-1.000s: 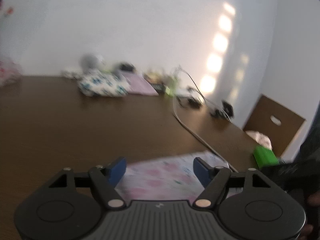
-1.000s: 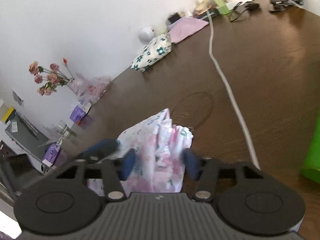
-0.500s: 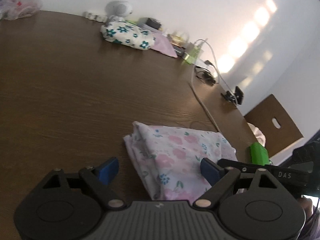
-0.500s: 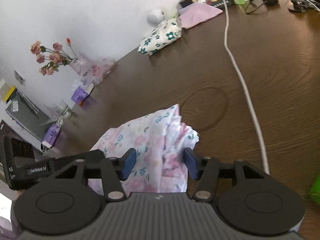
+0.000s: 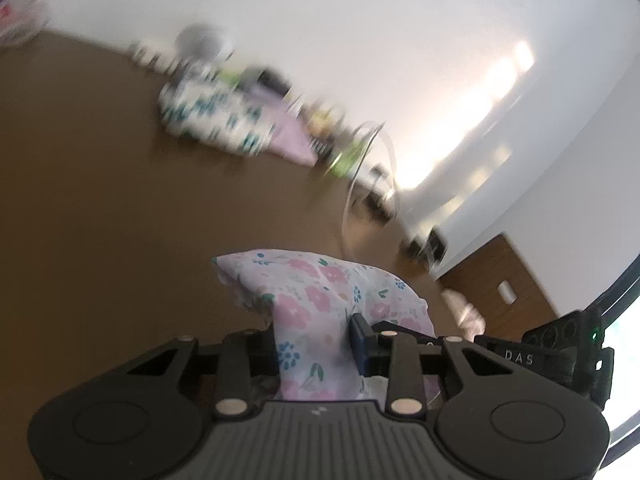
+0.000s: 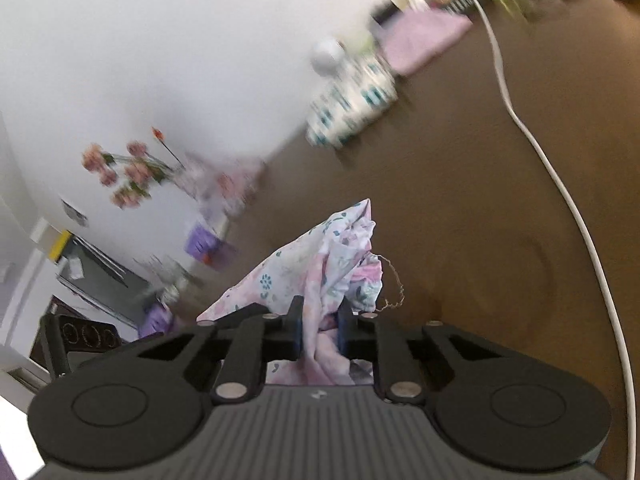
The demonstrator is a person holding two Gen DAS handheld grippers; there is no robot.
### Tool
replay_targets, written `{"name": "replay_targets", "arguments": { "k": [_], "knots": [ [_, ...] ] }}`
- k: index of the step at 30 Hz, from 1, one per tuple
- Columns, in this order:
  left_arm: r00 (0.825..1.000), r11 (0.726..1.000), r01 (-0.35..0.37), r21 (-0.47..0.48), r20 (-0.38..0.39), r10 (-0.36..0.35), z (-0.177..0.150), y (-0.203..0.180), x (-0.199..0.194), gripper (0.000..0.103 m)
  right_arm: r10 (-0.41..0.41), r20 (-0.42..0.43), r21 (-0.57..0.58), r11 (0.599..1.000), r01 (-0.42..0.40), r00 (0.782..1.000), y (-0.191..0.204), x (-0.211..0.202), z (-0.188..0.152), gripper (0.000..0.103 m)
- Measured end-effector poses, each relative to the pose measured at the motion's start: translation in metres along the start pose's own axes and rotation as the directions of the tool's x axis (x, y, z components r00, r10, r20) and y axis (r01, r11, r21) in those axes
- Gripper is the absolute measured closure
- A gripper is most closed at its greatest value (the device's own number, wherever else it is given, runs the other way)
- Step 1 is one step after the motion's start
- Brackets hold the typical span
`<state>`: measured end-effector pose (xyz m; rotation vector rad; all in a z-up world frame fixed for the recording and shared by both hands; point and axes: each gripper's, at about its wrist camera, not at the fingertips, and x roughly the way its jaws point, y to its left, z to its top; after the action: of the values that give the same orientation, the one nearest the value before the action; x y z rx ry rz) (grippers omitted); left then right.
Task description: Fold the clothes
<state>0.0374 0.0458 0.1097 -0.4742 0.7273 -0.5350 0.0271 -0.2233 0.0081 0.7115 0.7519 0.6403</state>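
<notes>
The pale floral-print cotton garment (image 5: 320,300), pink blossoms and small teal sprigs on white, is bunched into a soft folded bundle above the dark brown wooden table (image 5: 100,208), gripped at two places. The left gripper (image 5: 314,340) has its blue-padded fingers drawn in on a fold of the cloth, which fills the gap between them and bulges forward past the tips. The right gripper (image 6: 318,322) is pressed nearly together, pinching a narrow gathered ridge of the same floral-print garment (image 6: 320,264); a loose thin thread curls off the cloth's right side.

No container with visible contents can be made out; at the far wall the views are smeared by motion. There sits a folded white cloth with teal flowers (image 6: 352,100), touching a flat pink folded cloth (image 6: 424,36) beside it, with a white round object (image 6: 328,54) behind. A white cable (image 6: 560,184) runs along the table on the right, well apart from the held garment. Pink artificial flowers (image 6: 124,168) stand by the wall to the left.

Around the bundle the tabletop is bare on all sides, with broad open wood toward the left and forward. In the left wrist view the table's right edge lies near, with a brown wooden chair back (image 5: 500,284) just past it.
</notes>
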Motion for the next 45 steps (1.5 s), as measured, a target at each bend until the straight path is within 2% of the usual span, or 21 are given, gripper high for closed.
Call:
{"name": "replay_targets", "arguments": {
  "k": [2, 8, 11, 13, 17, 21, 23, 27, 28, 29, 30, 31, 33, 34, 36, 38, 39, 40, 41, 43, 45],
  "knots": [
    [1.0, 1.0, 0.019, 0.012, 0.025, -0.019, 0.025, 0.0, 0.0, 0.072, 0.006, 0.045, -0.033, 0.999, -0.005, 0.999, 0.016, 0.003, 0.028, 0.089],
    [0.988, 0.997, 0.023, 0.079, 0.153, -0.035, 0.144, 0.007, 0.026, 0.072, -0.007, 0.202, -0.164, 0.986, 0.041, 0.979, 0.069, 0.041, 0.126, 0.089],
    [0.976, 0.995, -0.014, 0.097, 0.217, -0.008, 0.183, 0.019, 0.051, 0.072, -0.014, 0.198, -0.18, 0.982, 0.05, 0.98, 0.068, 0.08, 0.172, 0.089],
    [0.974, 0.999, -0.019, 0.05, 0.226, 0.007, 0.204, 0.038, 0.073, 0.072, -0.022, 0.196, -0.174, 0.983, 0.057, 0.98, 0.06, 0.106, 0.199, 0.089],
    [0.981, 0.998, -0.032, -0.054, 0.19, 0.042, 0.235, 0.084, 0.123, 0.074, -0.068, 0.145, -0.152, 0.984, 0.09, 0.987, 0.032, 0.164, 0.242, 0.089],
    [0.987, 0.994, -0.067, -0.083, 0.141, 0.078, 0.239, 0.118, 0.171, 0.074, -0.122, 0.089, -0.121, 0.984, 0.132, 0.989, -0.005, 0.21, 0.252, 0.089],
    [0.991, 0.992, -0.09, -0.088, 0.092, 0.098, 0.237, 0.132, 0.194, 0.074, -0.172, 0.073, -0.13, 0.975, 0.18, 0.982, -0.02, 0.228, 0.251, 0.089],
    [0.988, 0.991, -0.108, -0.084, 0.104, 0.116, 0.222, 0.146, 0.204, 0.069, -0.21, 0.071, -0.165, 0.962, 0.219, 0.975, -0.039, 0.252, 0.241, 0.081],
    [0.987, 0.99, -0.111, -0.082, 0.106, 0.119, 0.219, 0.149, 0.205, 0.062, -0.203, 0.071, -0.179, 0.961, 0.213, 0.977, -0.037, 0.251, 0.243, 0.081],
    [0.987, 0.991, -0.107, -0.079, 0.107, 0.115, 0.221, 0.149, 0.2, 0.055, -0.195, 0.072, -0.199, 0.958, 0.206, 0.978, -0.033, 0.248, 0.245, 0.074],
    [0.988, 0.992, -0.105, -0.072, 0.11, 0.113, 0.223, 0.149, 0.195, 0.039, -0.19, 0.084, -0.213, 0.955, 0.204, 0.978, -0.029, 0.243, 0.248, 0.063],
    [0.985, 0.992, -0.113, -0.057, 0.121, 0.12, 0.224, 0.147, 0.189, 0.027, -0.189, 0.104, -0.219, 0.953, 0.208, 0.977, -0.025, 0.236, 0.251, 0.06],
    [0.972, 0.986, -0.163, -0.038, 0.167, 0.167, 0.226, 0.144, 0.179, 0.023, -0.196, 0.148, -0.227, 0.947, 0.226, 0.969, -0.022, 0.223, 0.254, 0.057],
    [0.97, 0.983, -0.174, -0.053, 0.165, 0.18, 0.227, 0.147, 0.179, 0.023, -0.2, 0.171, -0.23, 0.944, 0.237, 0.965, -0.021, 0.217, 0.255, 0.057],
    [0.967, 0.978, -0.192, -0.085, 0.156, 0.204, 0.228, 0.155, 0.18, 0.023, -0.192, 0.15, -0.191, 0.957, 0.219, 0.97, -0.032, 0.22, 0.256, 0.057],
    [0.976, 0.972, -0.177, -0.155, 0.097, 0.193, 0.227, 0.166, 0.187, 0.023, -0.179, 0.119, -0.142, 0.97, 0.195, 0.977, -0.045, 0.225, 0.257, 0.059],
    [0.98, 0.968, -0.168, -0.186, 0.074, 0.184, 0.225, 0.171, 0.192, 0.026, -0.172, 0.103, -0.117, 0.976, 0.183, 0.98, -0.052, 0.228, 0.258, 0.066],
    [0.985, 0.967, -0.144, -0.21, 0.068, 0.161, 0.222, 0.175, 0.196, 0.037, -0.164, 0.087, -0.091, 0.981, 0.172, 0.983, -0.058, 0.231, 0.258, 0.069],
    [0.988, 0.965, -0.119, -0.234, 0.067, 0.138, 0.221, 0.178, 0.2, 0.042, -0.154, 0.081, -0.059, 0.985, 0.159, 0.985, -0.065, 0.232, 0.257, 0.073],
    [0.993, 0.958, -0.075, -0.278, 0.066, 0.097, 0.218, 0.184, 0.208, 0.045, -0.136, 0.078, 0.003, 0.991, 0.136, 0.988, -0.078, 0.232, 0.256, 0.076],
    [0.992, 0.959, -0.081, -0.273, 0.07, 0.103, 0.217, 0.183, 0.215, 0.046, -0.142, 0.088, 0.022, 0.99, 0.14, 0.986, -0.079, 0.231, 0.253, 0.08]
  ]
}}
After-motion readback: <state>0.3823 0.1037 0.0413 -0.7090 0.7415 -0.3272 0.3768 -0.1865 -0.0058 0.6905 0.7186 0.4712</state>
